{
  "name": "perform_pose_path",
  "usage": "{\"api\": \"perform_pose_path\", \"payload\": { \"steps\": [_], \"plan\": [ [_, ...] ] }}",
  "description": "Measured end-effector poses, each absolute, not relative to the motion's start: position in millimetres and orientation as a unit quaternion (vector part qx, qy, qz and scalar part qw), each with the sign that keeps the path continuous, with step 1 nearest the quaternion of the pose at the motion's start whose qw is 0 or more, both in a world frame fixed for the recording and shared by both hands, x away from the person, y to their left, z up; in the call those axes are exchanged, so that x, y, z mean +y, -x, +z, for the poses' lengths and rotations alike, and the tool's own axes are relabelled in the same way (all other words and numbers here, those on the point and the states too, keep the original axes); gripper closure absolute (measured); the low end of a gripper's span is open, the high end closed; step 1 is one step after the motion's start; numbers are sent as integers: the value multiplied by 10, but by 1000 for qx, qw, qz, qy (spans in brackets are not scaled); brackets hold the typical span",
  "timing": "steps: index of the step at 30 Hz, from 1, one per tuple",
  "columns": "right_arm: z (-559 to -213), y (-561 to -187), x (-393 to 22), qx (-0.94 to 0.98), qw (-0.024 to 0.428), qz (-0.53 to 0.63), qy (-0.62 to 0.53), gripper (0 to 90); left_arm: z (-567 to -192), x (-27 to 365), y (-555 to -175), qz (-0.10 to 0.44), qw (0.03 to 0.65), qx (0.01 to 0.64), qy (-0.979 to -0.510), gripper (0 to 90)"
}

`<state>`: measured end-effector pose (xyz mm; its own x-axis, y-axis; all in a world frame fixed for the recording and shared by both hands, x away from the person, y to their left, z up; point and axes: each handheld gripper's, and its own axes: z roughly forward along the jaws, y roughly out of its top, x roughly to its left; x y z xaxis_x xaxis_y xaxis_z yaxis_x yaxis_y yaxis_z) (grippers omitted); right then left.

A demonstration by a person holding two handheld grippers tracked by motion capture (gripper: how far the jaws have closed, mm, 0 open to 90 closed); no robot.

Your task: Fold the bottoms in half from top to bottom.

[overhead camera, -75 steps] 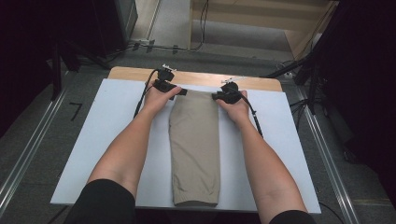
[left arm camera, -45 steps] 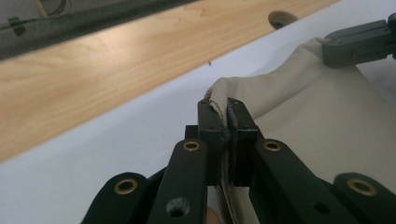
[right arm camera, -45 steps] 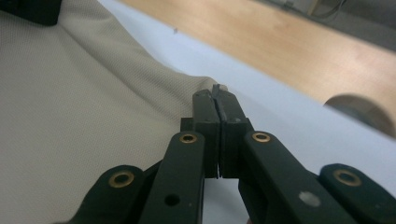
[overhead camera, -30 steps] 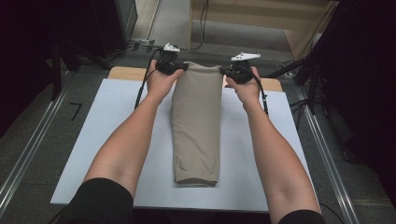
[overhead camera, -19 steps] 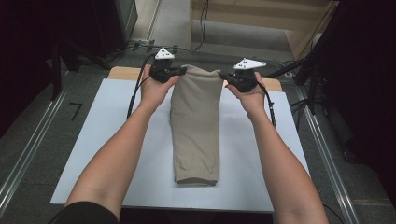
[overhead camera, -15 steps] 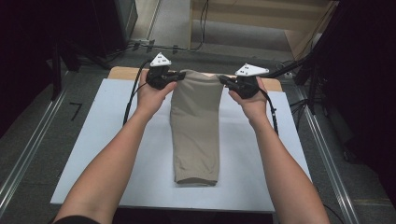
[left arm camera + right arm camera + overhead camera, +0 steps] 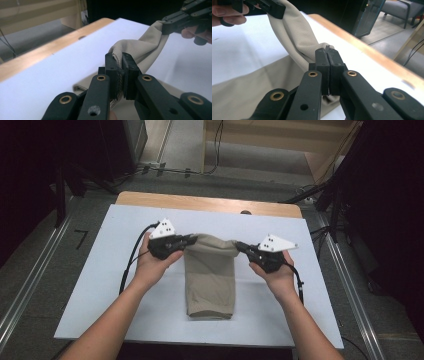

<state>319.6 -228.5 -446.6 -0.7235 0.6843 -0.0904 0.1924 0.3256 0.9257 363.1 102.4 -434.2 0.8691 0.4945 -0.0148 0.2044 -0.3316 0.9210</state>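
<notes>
A beige folded garment (image 7: 210,280) lies lengthwise on the white table top (image 7: 100,270). Its far end is lifted and doubled back toward the person. My left gripper (image 7: 192,238) is shut on the left corner of that raised end, with cloth (image 7: 140,50) pinched between its pads (image 7: 119,65). At the right corner my right gripper (image 7: 239,247) is also shut on the fabric (image 7: 294,32), whose edge pokes out above the pads (image 7: 327,56). Each gripper view shows the other gripper at its top edge, holding the same stretch of cloth.
A wooden table edge (image 7: 210,202) runs beyond the white sheet. Cables (image 7: 127,265) trail from both grippers across the table. Grey floor, metal rails (image 7: 30,285) and dark equipment surround the table.
Both grippers have carried the garment's far end from the table's back edge toward the person, folding it over the lower part. The visible cloth is now shorter.
</notes>
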Motion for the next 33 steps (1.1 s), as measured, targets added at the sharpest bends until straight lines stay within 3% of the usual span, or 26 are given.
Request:
{"api": "perform_pose_path", "payload": {
  "steps": [10,26,30,32,33],
  "plan": [
    [-4865,-2469,-2240,788,217,510,-268,872,-4838,1234,-2860,83,522,218,-820,854],
    [-5135,-1792,-2275,813,142,506,-250,841,-4977,1434,-2267,33,474,154,-866,758],
    [-5078,-1706,-2383,809,133,515,-251,744,-4869,1485,-2264,36,499,158,-851,525],
    [-4990,-1718,-2411,790,134,537,-265,734,-4784,1489,-2339,31,529,175,-830,481],
    [-4948,-1745,-2407,781,136,544,-273,737,-4747,1473,-2385,27,541,178,-821,502]
  ]
}}
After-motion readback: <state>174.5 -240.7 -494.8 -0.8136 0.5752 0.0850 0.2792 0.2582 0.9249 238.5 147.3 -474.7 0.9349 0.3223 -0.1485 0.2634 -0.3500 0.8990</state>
